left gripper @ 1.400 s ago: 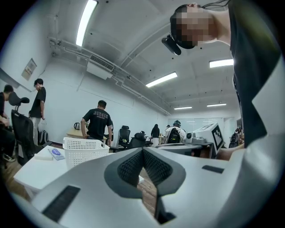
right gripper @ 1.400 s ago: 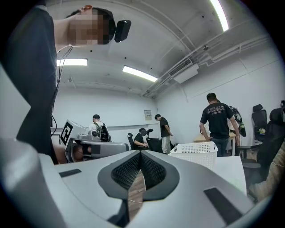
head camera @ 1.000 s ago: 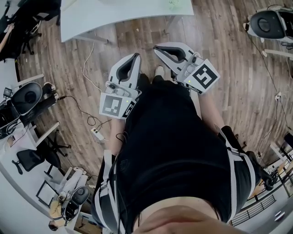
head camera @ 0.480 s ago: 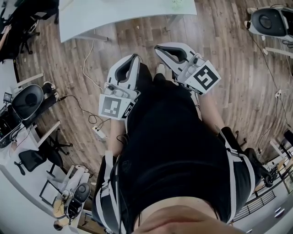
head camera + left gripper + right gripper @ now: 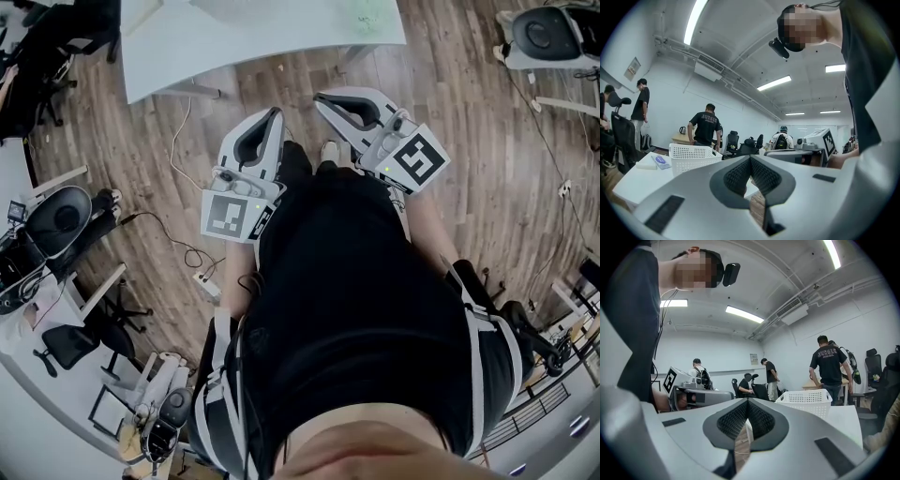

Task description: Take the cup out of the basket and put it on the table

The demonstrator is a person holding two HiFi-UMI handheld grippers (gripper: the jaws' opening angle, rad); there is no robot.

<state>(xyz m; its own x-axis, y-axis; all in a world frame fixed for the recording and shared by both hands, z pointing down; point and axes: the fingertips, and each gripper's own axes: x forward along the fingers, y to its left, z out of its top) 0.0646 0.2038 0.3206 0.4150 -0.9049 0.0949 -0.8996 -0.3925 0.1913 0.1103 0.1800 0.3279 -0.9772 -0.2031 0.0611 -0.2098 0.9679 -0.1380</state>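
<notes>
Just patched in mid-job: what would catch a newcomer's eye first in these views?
The left claw and the right claw stand out first, held side by side over the wood floor, both shut and empty. Ahead of them, the white perforated basket stands on the white table. Its inside is hidden, so no cup can be seen.

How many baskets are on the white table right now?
1. The white perforated basket stands on the white table. Both gripper views show this same one; others could lie out of frame.
</notes>
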